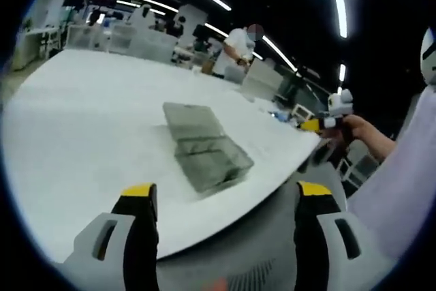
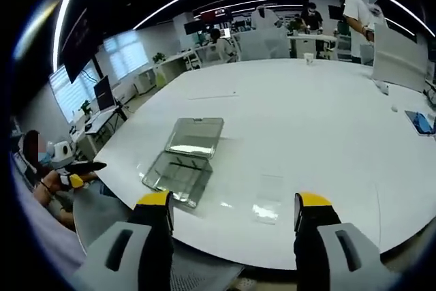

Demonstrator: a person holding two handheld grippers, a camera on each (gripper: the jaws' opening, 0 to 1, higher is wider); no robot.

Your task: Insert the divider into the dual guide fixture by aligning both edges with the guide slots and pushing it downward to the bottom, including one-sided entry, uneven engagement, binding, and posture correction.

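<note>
A clear plastic fixture box [image 1: 214, 161] lies on the white table [image 1: 88, 120] with its lid [image 1: 193, 119] folded open behind it. In the right gripper view the same box [image 2: 177, 176] sits near the table's front edge, its lid [image 2: 196, 135] beyond it. To its right lies a small flat clear piece [image 2: 267, 208], probably the divider. My left gripper [image 1: 226, 192] hovers off the table edge, open, nothing between its jaws. My right gripper [image 2: 234, 200] is also open and empty, short of the box. Each gripper shows small in the other's view: the right gripper [image 1: 325, 123], the left gripper [image 2: 80, 168].
The curved table edge [image 1: 272, 189] runs just beyond my jaws. A person [image 2: 361, 15] stands at the far side. A white box [image 2: 398, 49], a cup [image 2: 310, 58] and a tablet [image 2: 419, 122] sit towards the far right. Desks and monitors line the room behind.
</note>
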